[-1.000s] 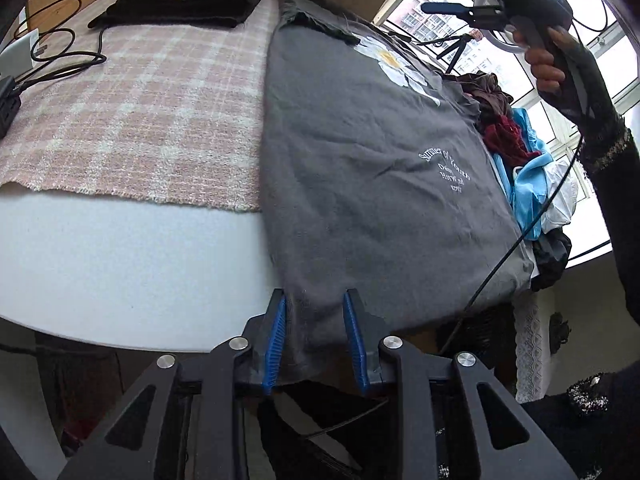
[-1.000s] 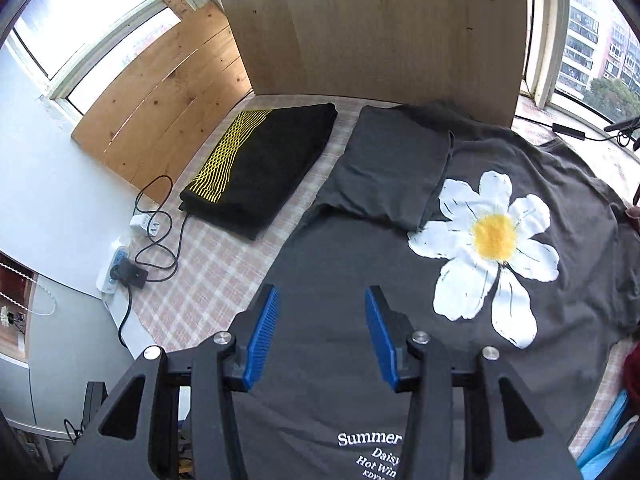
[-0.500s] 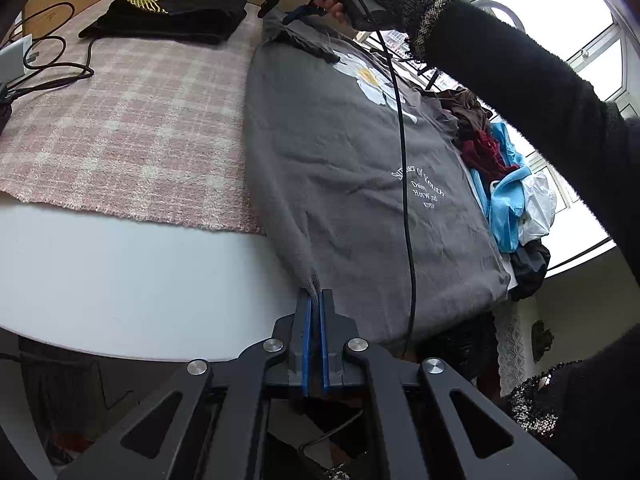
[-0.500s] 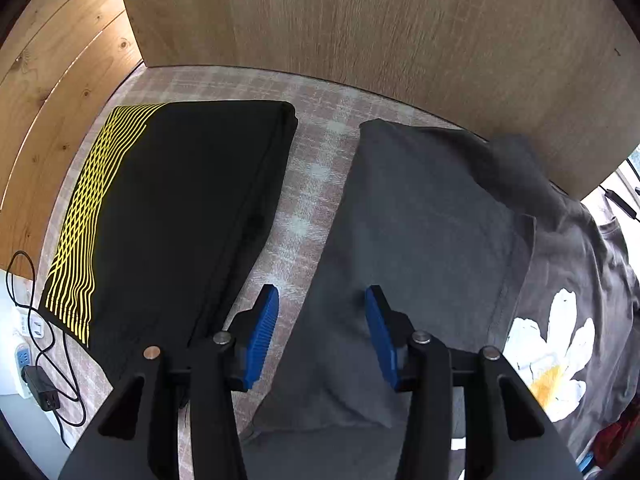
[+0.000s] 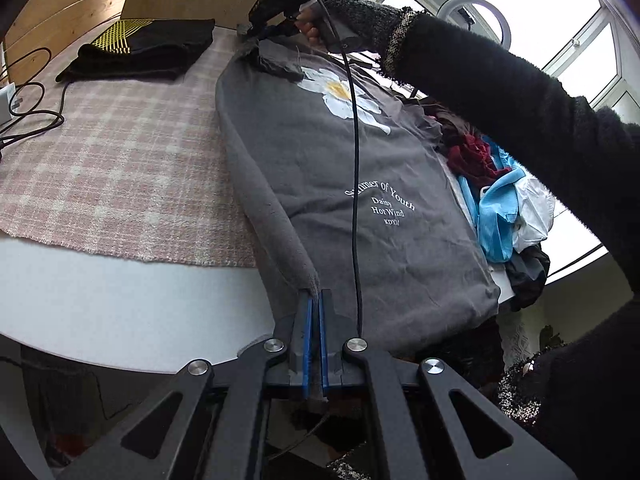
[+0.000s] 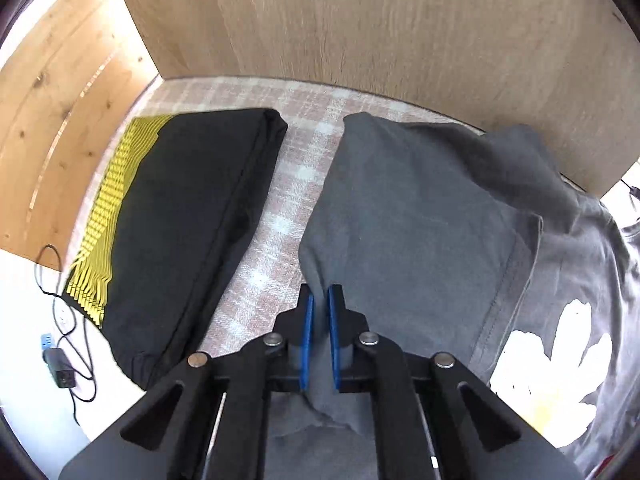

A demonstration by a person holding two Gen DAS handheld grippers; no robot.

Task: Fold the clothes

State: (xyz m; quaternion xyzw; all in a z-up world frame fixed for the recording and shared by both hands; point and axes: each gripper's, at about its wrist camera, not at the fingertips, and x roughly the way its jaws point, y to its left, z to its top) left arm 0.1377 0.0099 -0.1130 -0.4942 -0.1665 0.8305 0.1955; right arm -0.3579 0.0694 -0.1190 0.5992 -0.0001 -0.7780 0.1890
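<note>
A grey T-shirt (image 5: 340,184) with a white daisy print and white lettering lies lengthwise on the pink checked cloth (image 5: 112,168). My left gripper (image 5: 315,300) is shut on the shirt's near hem corner, where the left edge is rolled up. My right gripper (image 6: 319,300) is shut on the shirt's far left edge by the folded-in sleeve (image 6: 420,220). It also shows in the left wrist view (image 5: 256,30) at the shirt's far end, held by a gloved hand.
A folded black garment with yellow stripes (image 6: 176,232) lies left of the shirt. A heap of red, blue and white clothes (image 5: 500,200) sits right of it. Cables and a charger (image 5: 20,108) lie at the far left. A wooden panel (image 6: 380,24) stands behind.
My right gripper has come down and shut on the shirt's far left edge. My left gripper stays shut on the hem corner, and the shirt's left edge has lifted and rolled inward.
</note>
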